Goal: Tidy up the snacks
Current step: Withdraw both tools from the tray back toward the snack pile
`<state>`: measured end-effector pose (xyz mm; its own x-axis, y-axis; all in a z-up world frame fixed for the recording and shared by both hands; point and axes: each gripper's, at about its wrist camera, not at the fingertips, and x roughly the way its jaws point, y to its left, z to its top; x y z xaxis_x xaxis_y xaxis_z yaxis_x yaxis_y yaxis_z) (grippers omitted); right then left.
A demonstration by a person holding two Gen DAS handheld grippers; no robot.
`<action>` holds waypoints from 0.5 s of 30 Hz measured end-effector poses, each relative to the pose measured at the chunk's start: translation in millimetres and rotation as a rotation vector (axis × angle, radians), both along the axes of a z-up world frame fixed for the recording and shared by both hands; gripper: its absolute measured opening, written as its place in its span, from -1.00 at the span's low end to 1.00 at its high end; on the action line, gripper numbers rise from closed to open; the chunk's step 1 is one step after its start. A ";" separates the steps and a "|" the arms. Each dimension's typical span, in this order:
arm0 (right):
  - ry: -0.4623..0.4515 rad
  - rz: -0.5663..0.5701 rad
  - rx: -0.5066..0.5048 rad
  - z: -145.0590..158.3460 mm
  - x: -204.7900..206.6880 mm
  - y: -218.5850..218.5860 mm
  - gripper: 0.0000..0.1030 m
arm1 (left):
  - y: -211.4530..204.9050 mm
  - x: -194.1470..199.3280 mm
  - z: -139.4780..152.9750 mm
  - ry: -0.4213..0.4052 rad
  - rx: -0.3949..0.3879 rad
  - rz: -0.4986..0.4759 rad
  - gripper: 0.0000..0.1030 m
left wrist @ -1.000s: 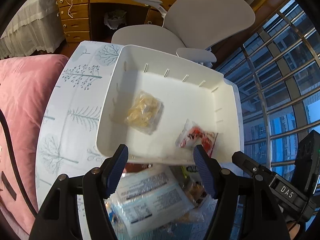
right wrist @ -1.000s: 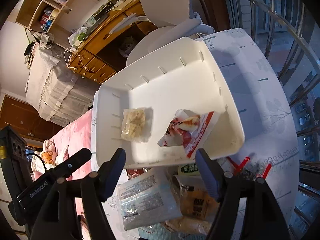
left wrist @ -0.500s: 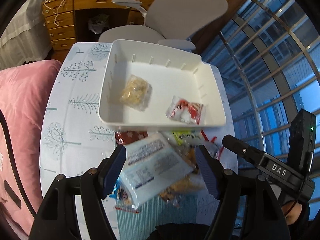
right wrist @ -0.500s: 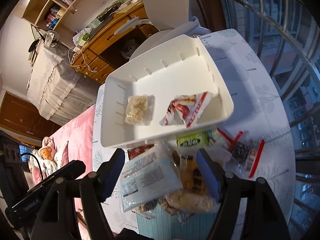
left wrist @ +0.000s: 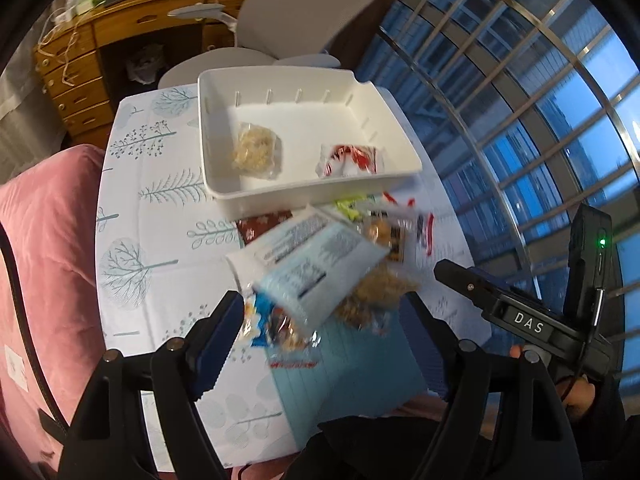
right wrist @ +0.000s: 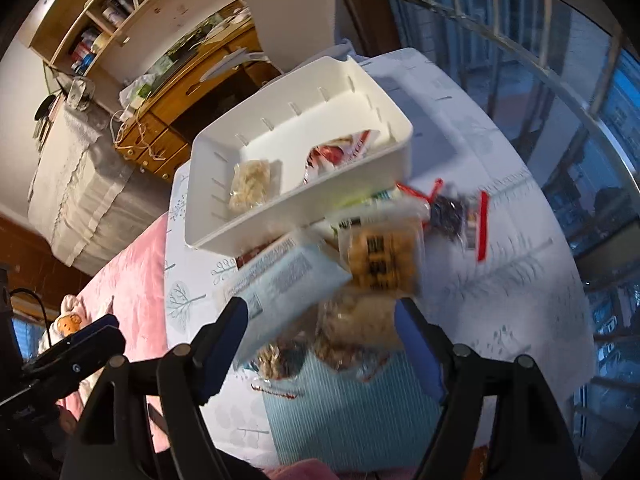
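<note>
While two packets already lie in the bin [left wrist: 304, 196], the other snacks [left wrist: 316, 268] sit heaped on the tabletop [left wrist: 160, 216] just in front of it, ready for sorting. You have the left gripper [left wrist: 320, 336] hanging over that heap, its jaws just spread wider and holding nothing; the right gripper [right wrist: 320, 332] is likewise released and empty. Your right view shows a dark packet [right wrist: 452, 212] with red strips beside the heap more clearly than the left does.

Two packets [left wrist: 256, 148] side by side in tray [left wrist: 248, 196], snack pile [left wrist: 320, 264] on table [left wrist: 160, 240] before it
</note>
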<state>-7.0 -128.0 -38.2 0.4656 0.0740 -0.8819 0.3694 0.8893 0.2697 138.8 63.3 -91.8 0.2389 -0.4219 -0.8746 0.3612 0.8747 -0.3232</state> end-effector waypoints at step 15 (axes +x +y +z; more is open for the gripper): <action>-0.053 -0.002 -0.253 -21.2 -58.0 42.0 0.49 | 4.1 -0.4 -18.0 0.020 0.126 -0.200 0.81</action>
